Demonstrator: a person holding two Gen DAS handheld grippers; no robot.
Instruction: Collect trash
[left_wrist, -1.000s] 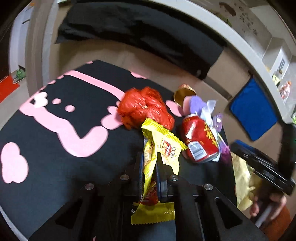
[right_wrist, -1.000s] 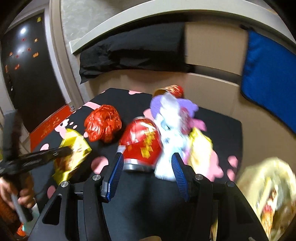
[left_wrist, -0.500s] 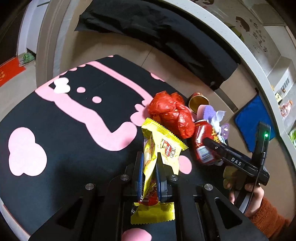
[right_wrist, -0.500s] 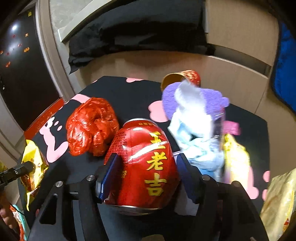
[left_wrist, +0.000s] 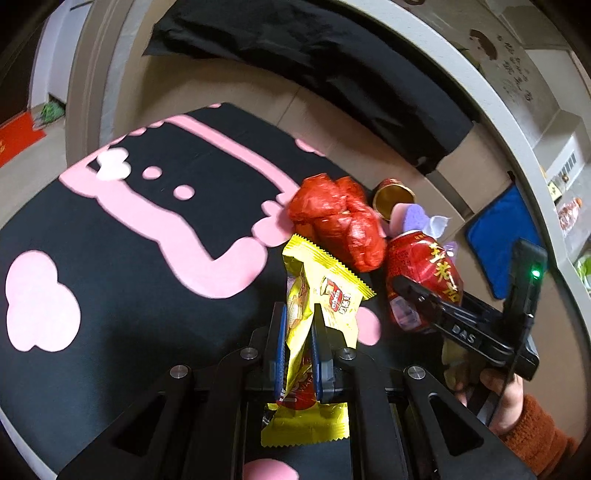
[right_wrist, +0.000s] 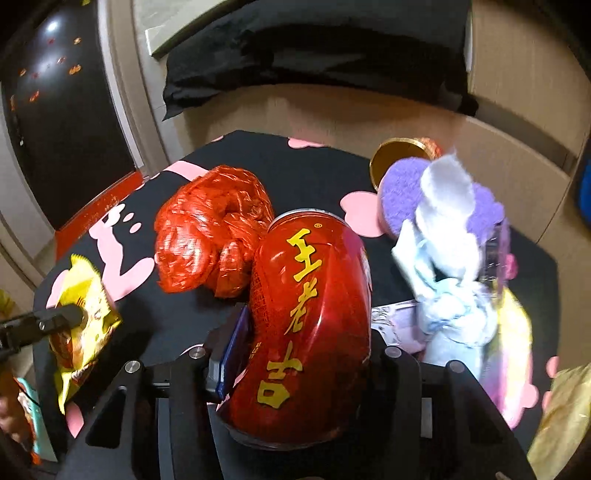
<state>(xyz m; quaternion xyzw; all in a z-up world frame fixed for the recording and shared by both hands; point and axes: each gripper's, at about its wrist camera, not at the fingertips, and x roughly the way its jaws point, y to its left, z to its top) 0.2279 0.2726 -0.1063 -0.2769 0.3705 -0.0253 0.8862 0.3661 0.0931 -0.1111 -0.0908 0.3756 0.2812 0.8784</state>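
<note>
Yellow snack wrapper (left_wrist: 325, 295) clamped in left gripper (left_wrist: 298, 332); red can (right_wrist: 310, 317) between right gripper (right_wrist: 306, 332) jaws, just closing, dented; red plastic bag (right_wrist: 210, 229) beside, left.

A black cloth with pink cartoon shapes (left_wrist: 122, 258) covers the low surface in the middle of the frame. Beyond it lies pale beige tiled floor (left_wrist: 207, 92), crossed by a crumpled black fabric (left_wrist: 332, 62) toward the top. A pale curved counter edge (left_wrist: 491, 96) sweeps along the upper right, with a blue mat (left_wrist: 498, 236) below it. At the far left sits a red doormat (left_wrist: 14, 136).
</note>
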